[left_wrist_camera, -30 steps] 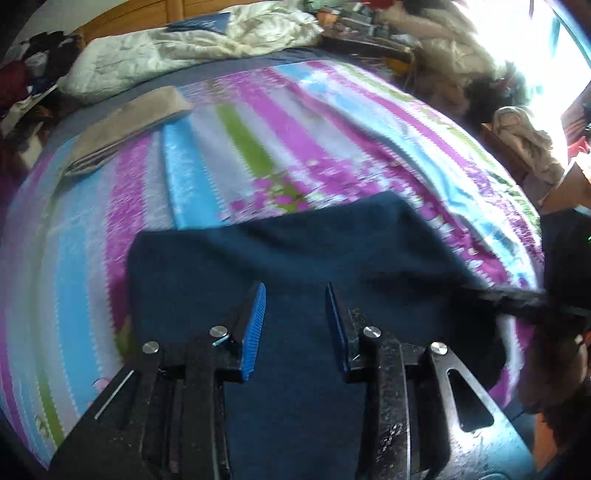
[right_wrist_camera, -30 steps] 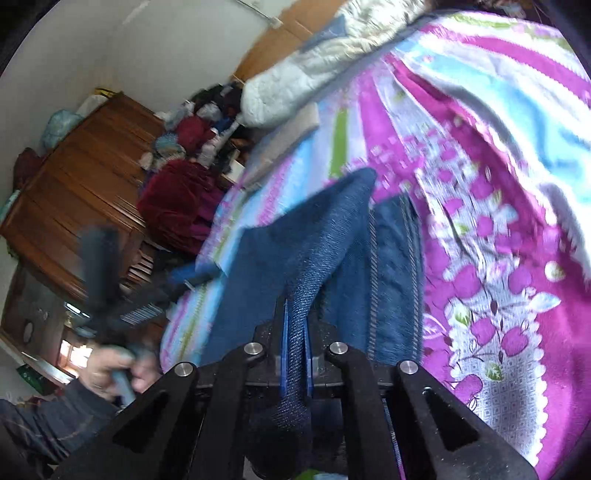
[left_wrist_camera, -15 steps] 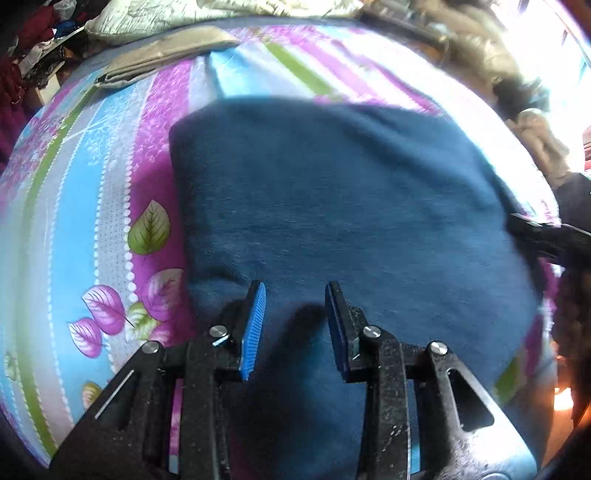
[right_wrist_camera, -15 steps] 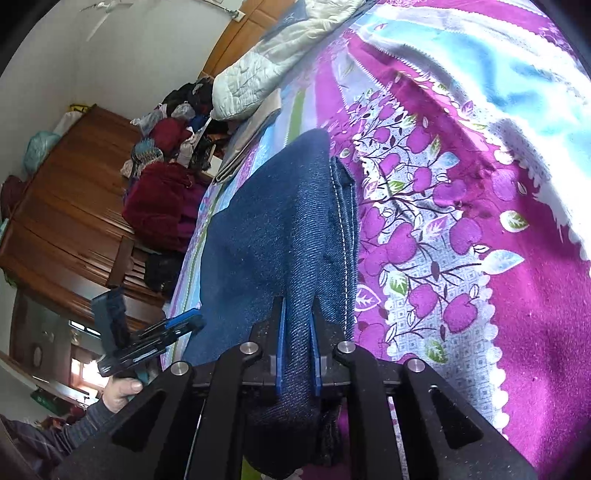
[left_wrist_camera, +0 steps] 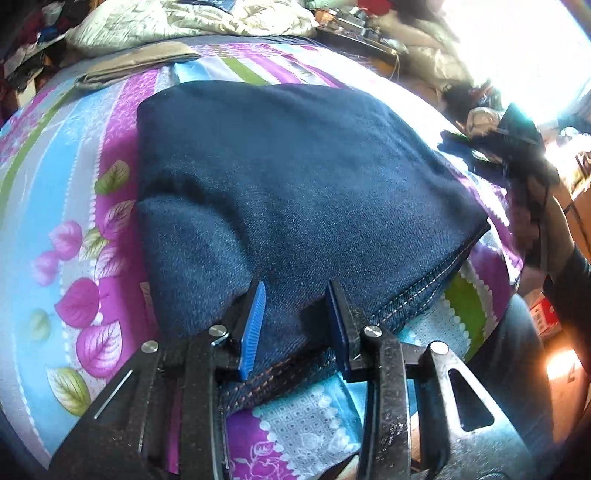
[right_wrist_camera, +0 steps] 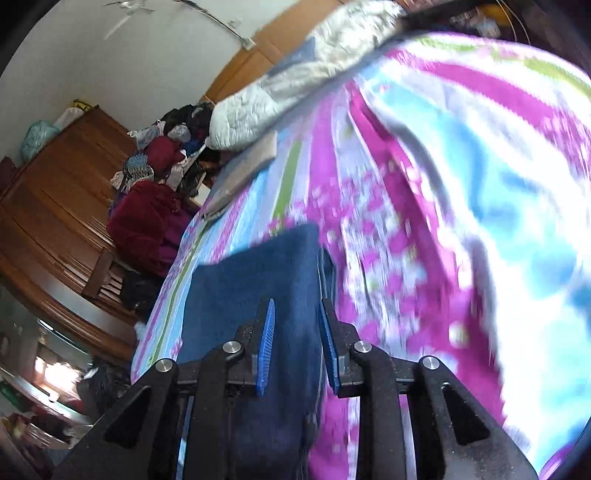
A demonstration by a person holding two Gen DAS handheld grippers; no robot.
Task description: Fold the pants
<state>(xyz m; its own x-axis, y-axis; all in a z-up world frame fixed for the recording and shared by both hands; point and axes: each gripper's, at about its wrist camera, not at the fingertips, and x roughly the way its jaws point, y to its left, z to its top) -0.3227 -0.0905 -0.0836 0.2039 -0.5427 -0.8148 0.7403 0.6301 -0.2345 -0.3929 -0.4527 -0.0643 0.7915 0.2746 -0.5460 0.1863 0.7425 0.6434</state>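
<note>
Left gripper (left_wrist_camera: 295, 317) jaws apart over the near stitched edge of the jeans (left_wrist_camera: 295, 177), gripping nothing, right gripper (right_wrist_camera: 295, 343) jaws apart above the jeans' (right_wrist_camera: 255, 295) edge, empty, jeans folded flat on the striped floral bed (left_wrist_camera: 66, 206), quilt (left_wrist_camera: 177, 22) beyond.

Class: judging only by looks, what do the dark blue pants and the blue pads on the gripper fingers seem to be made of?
Pants: most likely denim, matte, with a visible twill weave and pale contrast stitching along the hem. Left gripper pads: probably moulded plastic or rubber, judging by the fine ribbing on the blue face; which one cannot be told.
</note>
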